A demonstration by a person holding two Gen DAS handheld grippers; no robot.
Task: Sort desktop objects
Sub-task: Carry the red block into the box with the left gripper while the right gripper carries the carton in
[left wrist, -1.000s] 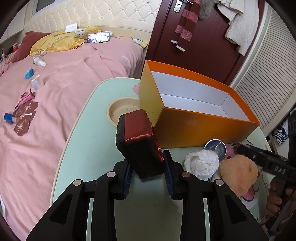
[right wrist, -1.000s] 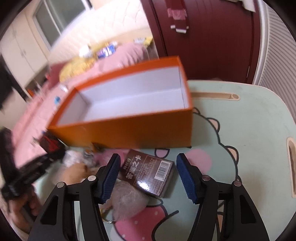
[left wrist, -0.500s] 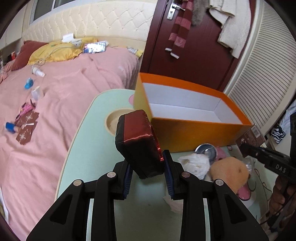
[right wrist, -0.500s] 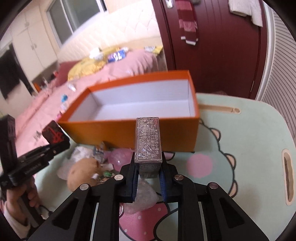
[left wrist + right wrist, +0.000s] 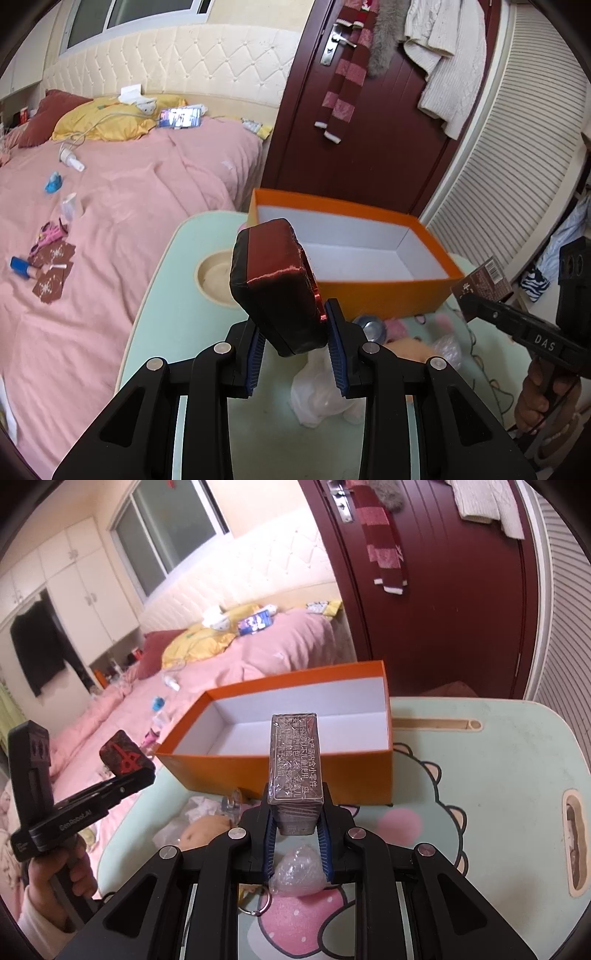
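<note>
Orange box point(image 5: 384, 295) sits open on the desk point(image 5: 517, 760). Left claw point(image 5: 295, 343) clamps a dark red packet point(image 5: 277, 288); right claw point(image 5: 295, 827) clamps a film-wrapped brown box point(image 5: 295, 760). Carry each over the rim, then lower before releasing.

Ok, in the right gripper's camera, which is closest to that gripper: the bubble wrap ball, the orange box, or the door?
1. Bubble wrap ball, on the table just under the right gripper.
2. Orange box, ahead on the table.
3. Door, far behind the box.
</note>
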